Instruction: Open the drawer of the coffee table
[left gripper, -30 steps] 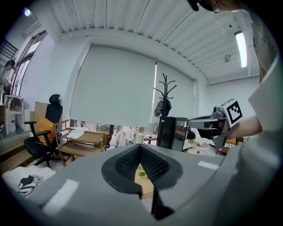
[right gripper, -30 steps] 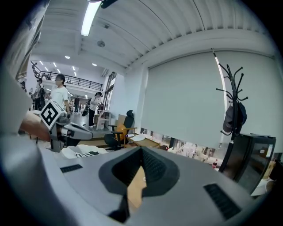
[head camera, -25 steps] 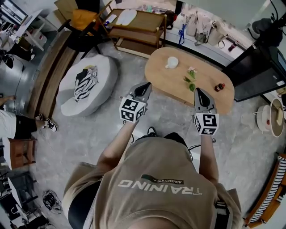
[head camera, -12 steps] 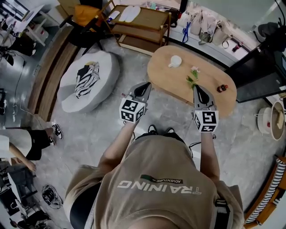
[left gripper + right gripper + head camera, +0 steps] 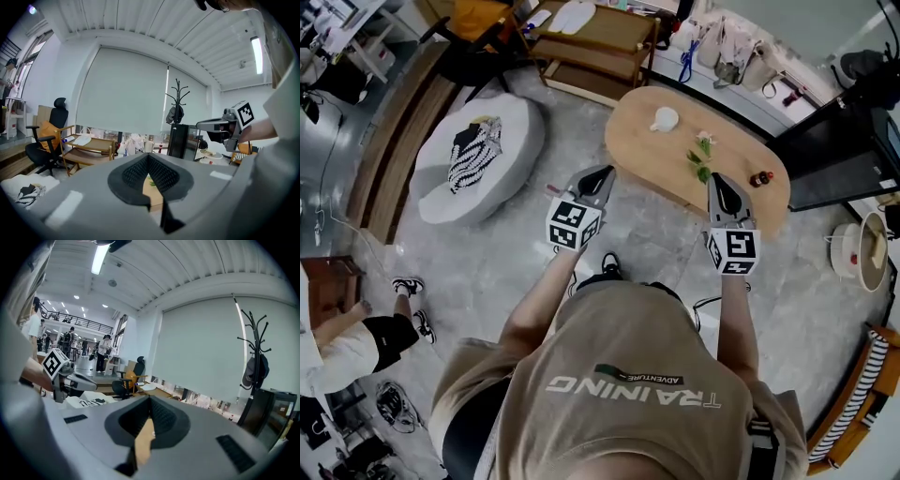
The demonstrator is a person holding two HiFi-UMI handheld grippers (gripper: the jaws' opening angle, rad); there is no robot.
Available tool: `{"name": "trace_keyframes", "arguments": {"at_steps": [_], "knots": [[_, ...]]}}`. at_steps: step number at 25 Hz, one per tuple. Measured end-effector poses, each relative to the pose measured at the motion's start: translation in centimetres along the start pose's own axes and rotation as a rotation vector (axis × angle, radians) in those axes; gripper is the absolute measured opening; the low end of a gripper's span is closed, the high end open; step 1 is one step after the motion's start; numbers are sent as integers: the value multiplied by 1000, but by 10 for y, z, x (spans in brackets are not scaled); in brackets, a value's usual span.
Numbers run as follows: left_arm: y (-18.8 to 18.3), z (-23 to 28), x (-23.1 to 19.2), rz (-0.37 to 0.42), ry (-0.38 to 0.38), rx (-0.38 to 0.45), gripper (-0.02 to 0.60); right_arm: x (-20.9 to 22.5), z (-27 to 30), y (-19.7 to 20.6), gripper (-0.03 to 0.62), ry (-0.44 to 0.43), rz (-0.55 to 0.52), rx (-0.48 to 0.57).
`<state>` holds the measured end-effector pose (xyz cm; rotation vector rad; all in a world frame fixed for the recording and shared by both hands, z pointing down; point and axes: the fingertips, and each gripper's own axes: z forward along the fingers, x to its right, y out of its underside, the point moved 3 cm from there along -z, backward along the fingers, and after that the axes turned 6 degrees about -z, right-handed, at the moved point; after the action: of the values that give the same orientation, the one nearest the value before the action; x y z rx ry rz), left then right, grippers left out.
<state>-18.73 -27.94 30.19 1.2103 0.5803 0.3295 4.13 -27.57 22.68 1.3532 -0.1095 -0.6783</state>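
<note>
Seen from above, a person in a tan T-shirt holds a two-jaw gripper in each hand in front of an oval wooden coffee table [image 5: 652, 155]. The left gripper [image 5: 602, 174] points past the table's near left end and hangs over the grey floor just beside it. The right gripper [image 5: 715, 180] reaches over the table's near edge, toward its right half. Each gripper's own view shows its ribbed jaw pads meeting at the tips with nothing held between them. On the tabletop stand a white cup [image 5: 664, 118] near the far left end, a small green sprig [image 5: 700, 159] at the middle and a small dark red object [image 5: 759, 178] near the right end. The table's drawer cannot be made out from above. A round grey pouf [image 5: 502, 127] sits left of the table.
</note>
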Motion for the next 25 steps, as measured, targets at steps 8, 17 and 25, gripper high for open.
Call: {"name": "trace_keyframes", "arguments": {"at_steps": [8, 17, 25], "knots": [[15, -10, 48, 58, 25, -21, 6, -8, -40, 19, 5, -27, 18, -8], [14, 1, 86, 132, 13, 7, 6, 9, -67, 53, 5, -1, 52, 27], [66, 43, 64, 172, 8, 9, 6, 12, -48, 110, 5, 32, 62, 67]]}}
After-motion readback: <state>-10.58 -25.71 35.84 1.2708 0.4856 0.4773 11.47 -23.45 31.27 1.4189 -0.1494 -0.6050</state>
